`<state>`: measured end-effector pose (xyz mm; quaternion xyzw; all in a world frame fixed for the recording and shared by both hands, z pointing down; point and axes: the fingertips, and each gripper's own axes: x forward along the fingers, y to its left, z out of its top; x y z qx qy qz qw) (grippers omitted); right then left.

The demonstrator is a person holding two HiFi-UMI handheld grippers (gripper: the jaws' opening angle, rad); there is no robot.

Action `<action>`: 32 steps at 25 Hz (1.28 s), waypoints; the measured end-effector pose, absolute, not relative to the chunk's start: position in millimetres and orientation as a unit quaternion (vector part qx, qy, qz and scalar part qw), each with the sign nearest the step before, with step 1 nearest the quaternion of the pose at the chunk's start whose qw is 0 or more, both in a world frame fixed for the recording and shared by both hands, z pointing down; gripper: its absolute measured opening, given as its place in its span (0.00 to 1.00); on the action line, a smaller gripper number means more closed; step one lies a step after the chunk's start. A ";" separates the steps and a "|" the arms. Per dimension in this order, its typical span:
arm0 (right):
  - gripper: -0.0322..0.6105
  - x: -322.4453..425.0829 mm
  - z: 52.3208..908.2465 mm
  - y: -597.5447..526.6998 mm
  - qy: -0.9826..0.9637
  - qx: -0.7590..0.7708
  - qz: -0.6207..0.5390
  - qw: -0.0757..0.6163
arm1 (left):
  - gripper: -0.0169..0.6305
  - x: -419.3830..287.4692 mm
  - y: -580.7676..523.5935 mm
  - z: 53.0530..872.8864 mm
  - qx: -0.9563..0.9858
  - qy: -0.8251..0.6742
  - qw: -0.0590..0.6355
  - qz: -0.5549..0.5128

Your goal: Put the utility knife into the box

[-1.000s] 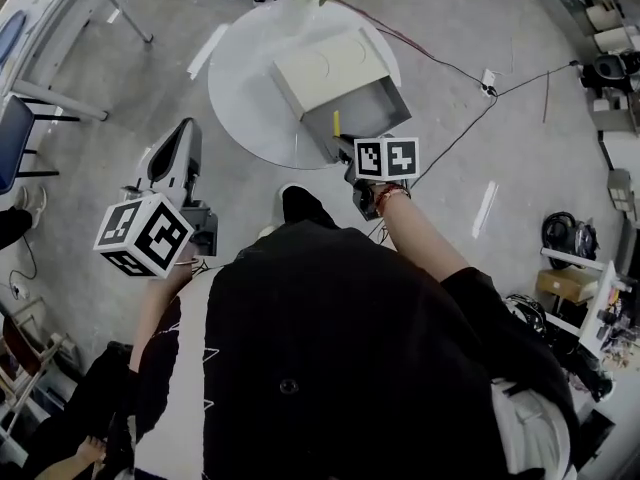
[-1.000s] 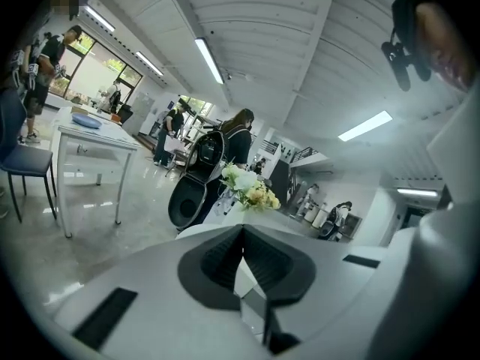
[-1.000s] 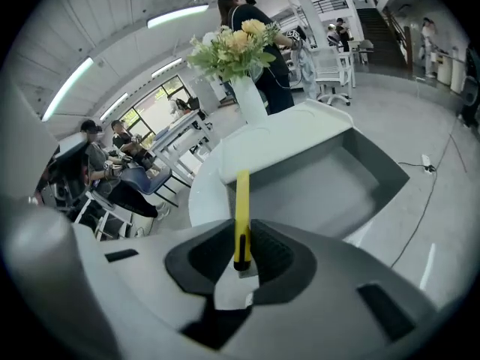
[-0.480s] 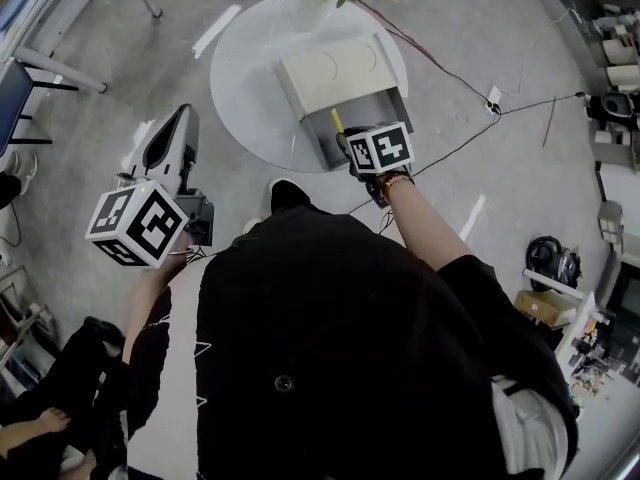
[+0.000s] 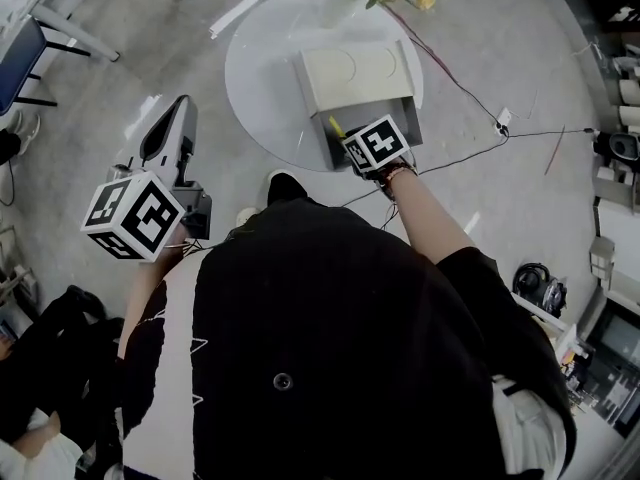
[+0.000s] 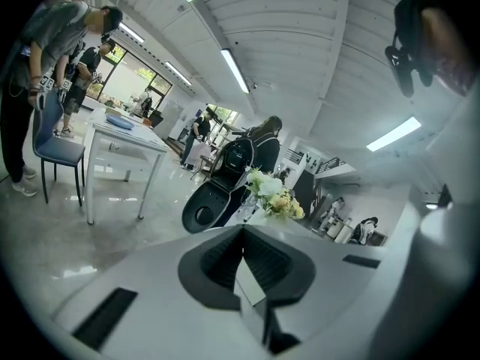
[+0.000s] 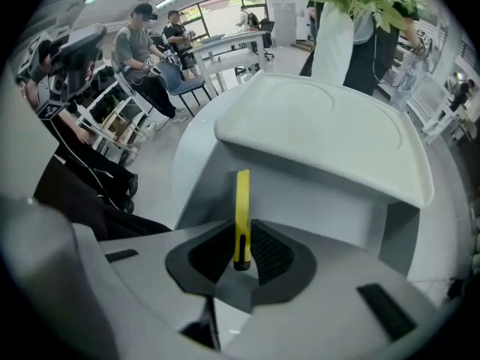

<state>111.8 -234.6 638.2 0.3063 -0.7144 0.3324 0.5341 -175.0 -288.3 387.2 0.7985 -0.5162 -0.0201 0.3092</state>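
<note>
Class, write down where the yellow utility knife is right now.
In the right gripper view, the utility knife stands clamped in the right gripper, at the open front of the box on the round table.

The utility knife [image 7: 241, 216] has a smooth yellow plastic body with a slight gloss, and it sits between the dark, finely ribbed, matt pads of the right claw [image 7: 241, 240], whose shell is smooth pale-grey plastic. The left claw [image 6: 244, 235] has the same ribbed black pads and matt grey shell. The box [image 7: 330, 137] looks matt cream and smooth on its lid, whether plastic or board is unclear, the round desk [image 5: 262, 63] is white and smooth with a soft sheen, and the grey floor [image 6: 52, 238] is polished and mirrors light.
</note>
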 end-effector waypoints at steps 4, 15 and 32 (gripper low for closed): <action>0.16 111.4 643.4 -233.8 -0.709 0.299 0.331 0.547 | 0.04 -180.2 -283.9 387.9 0.792 -0.526 0.309 -0.021; 0.16 109.6 653.5 -233.7 -0.696 0.288 0.326 0.571 | 0.04 -200.7 -275.6 385.0 0.778 -0.550 0.305 -0.024; 0.16 110.6 658.0 -233.8 -0.677 0.287 0.339 0.587 | 0.04 -205.8 -278.7 386.7 0.777 -0.548 0.309 -0.026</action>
